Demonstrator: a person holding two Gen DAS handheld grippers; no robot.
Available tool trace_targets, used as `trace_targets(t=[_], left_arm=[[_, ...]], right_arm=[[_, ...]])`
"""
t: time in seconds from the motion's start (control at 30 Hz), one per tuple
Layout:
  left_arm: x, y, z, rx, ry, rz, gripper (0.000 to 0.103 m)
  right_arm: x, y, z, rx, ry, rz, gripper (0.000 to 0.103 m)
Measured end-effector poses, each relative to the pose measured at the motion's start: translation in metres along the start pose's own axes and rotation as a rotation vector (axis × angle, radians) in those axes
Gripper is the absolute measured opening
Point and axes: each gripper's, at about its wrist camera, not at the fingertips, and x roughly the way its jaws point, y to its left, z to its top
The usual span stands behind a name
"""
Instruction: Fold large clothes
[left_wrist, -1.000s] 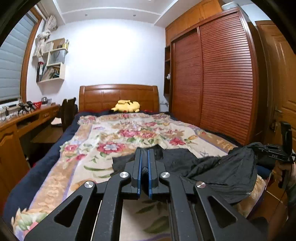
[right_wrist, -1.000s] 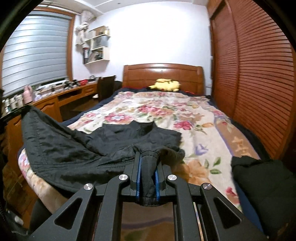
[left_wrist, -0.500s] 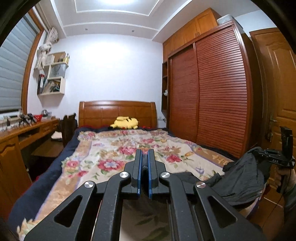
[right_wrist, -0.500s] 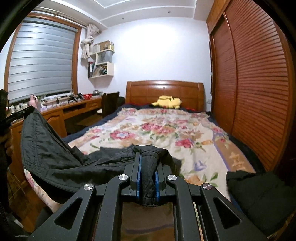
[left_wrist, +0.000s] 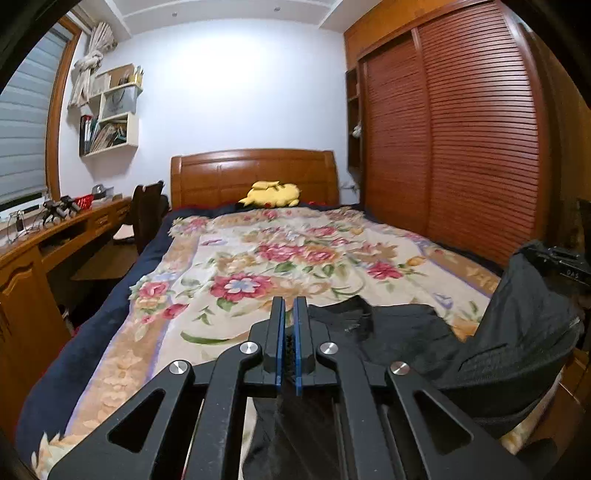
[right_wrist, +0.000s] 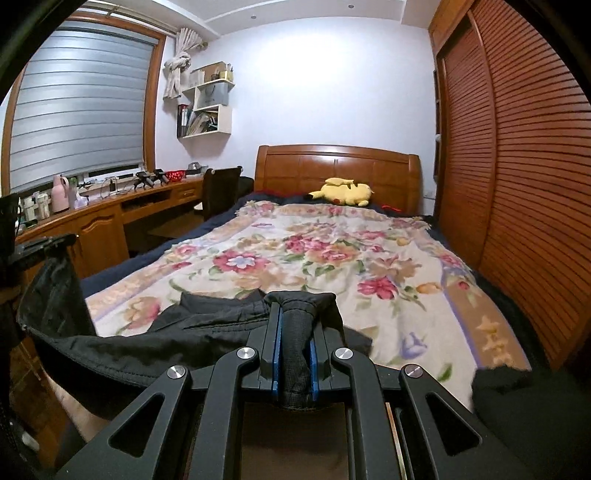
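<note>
A large black jacket (left_wrist: 413, 332) hangs stretched between my two grippers over the foot of the bed with the floral blanket (left_wrist: 280, 258). My left gripper (left_wrist: 288, 306) is shut on a thin edge of the jacket, with cloth hanging below the fingers. My right gripper (right_wrist: 295, 314) is shut on a ribbed black cuff of the jacket (right_wrist: 221, 332). The right gripper also shows in the left wrist view (left_wrist: 561, 266) at the far right, holding up the fabric. The jacket's middle sags onto the blanket (right_wrist: 332, 251).
A yellow plush toy (left_wrist: 271, 192) lies at the wooden headboard (left_wrist: 255, 173). A wooden desk (left_wrist: 55, 236) and chair (left_wrist: 147, 206) stand left of the bed. A slatted wardrobe (left_wrist: 461, 147) runs along the right. Another dark garment (right_wrist: 535, 406) lies at the bed's right corner.
Both grippers rose with the jacket half a second ago, then came back down and forward. The jacket's middle lies lower on the blanket now.
</note>
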Motion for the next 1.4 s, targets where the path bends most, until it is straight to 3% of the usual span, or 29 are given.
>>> trace_targets(t=[0.23, 0.4, 0.53, 0.7, 0.8, 0.83, 0.87, 0.93, 1.07, 1.4], left_arm=[[0.095, 0.009, 0.038, 0.060, 0.036, 0.157, 0.005], [0.170, 0.013, 0.047, 0.103, 0.122, 0.270, 0.005], [0.209, 0.022, 0.032, 0.077, 0.200, 0.289, 0.005], [0.227, 0.021, 0.011, 0.035, 0.265, 0.271, 0.005], [0.231, 0.017, -0.002, 0.011, 0.317, 0.221, 0.012], [0.231, 0.014, -0.004, 0.004, 0.322, 0.203, 0.016], [0.227, 0.013, -0.009, -0.001, 0.321, 0.190, 0.030], [0.224, 0.008, -0.014, -0.007, 0.319, 0.149, 0.049], [0.208, -0.005, -0.035, 0.022, 0.334, 0.084, 0.071], [0.154, -0.002, -0.090, 0.010, 0.349, 0.051, 0.075]], right_arm=[[0.102, -0.024, 0.028, -0.045, 0.072, -0.064, 0.011], [0.189, -0.054, 0.033, 0.013, 0.164, -0.095, 0.011], [0.241, -0.061, 0.037, 0.039, 0.238, -0.102, 0.012], [0.280, -0.065, 0.032, 0.086, 0.303, -0.079, 0.013], [0.286, -0.061, 0.025, 0.052, 0.339, -0.100, 0.025], [0.287, -0.060, 0.022, 0.030, 0.347, -0.121, 0.035], [0.284, -0.059, 0.022, 0.018, 0.347, -0.137, 0.056], [0.274, -0.060, 0.022, 0.004, 0.317, -0.168, 0.079], [0.249, -0.063, 0.018, 0.001, 0.300, -0.153, 0.082], [0.198, -0.057, -0.044, 0.038, 0.333, -0.076, 0.082]])
